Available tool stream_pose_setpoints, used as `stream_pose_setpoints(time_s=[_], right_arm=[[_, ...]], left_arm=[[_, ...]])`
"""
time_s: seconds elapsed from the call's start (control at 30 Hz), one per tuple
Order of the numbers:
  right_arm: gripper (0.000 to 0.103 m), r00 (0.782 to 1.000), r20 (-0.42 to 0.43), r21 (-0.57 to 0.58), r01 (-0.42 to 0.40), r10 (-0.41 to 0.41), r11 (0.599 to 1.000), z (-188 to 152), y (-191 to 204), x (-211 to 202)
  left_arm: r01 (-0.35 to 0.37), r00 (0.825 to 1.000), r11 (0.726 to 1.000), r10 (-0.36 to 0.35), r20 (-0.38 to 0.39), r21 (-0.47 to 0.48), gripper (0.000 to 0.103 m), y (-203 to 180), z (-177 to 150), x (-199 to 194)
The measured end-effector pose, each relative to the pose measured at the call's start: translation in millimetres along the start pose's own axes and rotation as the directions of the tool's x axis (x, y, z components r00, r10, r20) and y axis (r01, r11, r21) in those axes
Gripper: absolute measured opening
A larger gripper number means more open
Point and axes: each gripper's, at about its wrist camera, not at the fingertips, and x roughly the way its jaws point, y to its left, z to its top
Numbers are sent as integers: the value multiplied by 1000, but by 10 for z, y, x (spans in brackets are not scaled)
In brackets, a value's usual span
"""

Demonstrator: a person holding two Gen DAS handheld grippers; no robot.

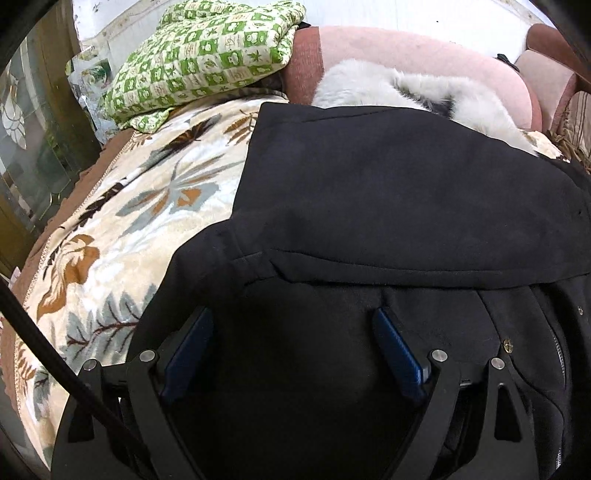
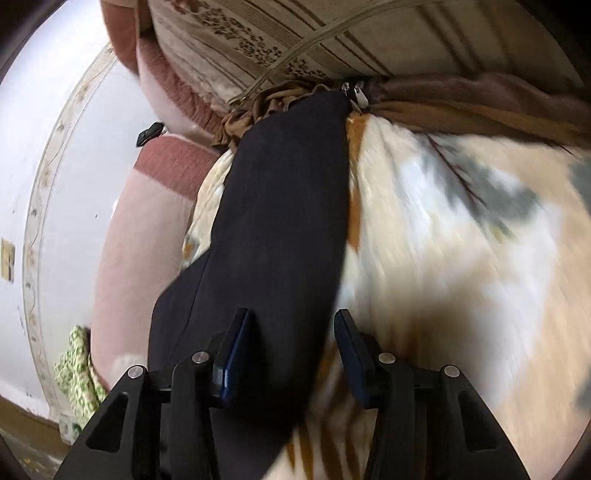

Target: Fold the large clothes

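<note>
Blanket of plush cream fleece, printed with brown, orange and grey leaves, covers the whole surface and carries everything else. Behind it stands a pink upholstered sofa back with darker red-brown panels. On the blanket lies the large black coat of thick matte cloth, which fills the middle and right of the left wrist view; one layer is laid over another, with a stitched hem running across just ahead of the fingers. A grey-white fur trim sits at the coat's far edge against the sofa back, and a small brass snap shows near the zipper on the right. A green and cream checked quilt is bundled at the far left corner, apart from the coat.

In the right wrist view a long narrow strip of the same coat runs away from the camera over the blanket, which is blurred here, up to a striped beige cushion.

The left gripper is spread wide just over the black cloth and clamps nothing. The right gripper is parted, its blue-padded fingers either side of the strip; whether they touch it cannot be told.
</note>
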Motion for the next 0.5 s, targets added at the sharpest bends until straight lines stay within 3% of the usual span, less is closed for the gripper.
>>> stream_pose_setpoints(time_s=[0.17, 0.2, 0.23, 0.3, 0.4, 0.5], right_arm=[[51, 997, 51, 8, 49, -49, 999, 330, 24, 194], [44, 996, 54, 12, 65, -65, 998, 373, 42, 204], [27, 996, 47, 10, 75, -76, 997, 405, 62, 206], [16, 994, 42, -30, 104, -103, 994, 432, 200, 164], [11, 985, 87, -148, 158, -146, 976, 385, 560, -63], [10, 983, 130, -246, 156, -127, 957, 259, 1010, -395]], left_arm=[[18, 1000, 1000, -18, -11, -18, 90, 24, 2, 59], [18, 1000, 1000, -18, -13, -18, 90, 22, 3, 66], [18, 1000, 1000, -18, -14, -18, 90, 19, 2, 67], [18, 1000, 1000, -19, -14, -19, 90, 18, 2, 63], [18, 1000, 1000, -19, -17, -20, 90, 14, 6, 66], [28, 999, 999, -28, -25, -23, 90, 27, 15, 44]])
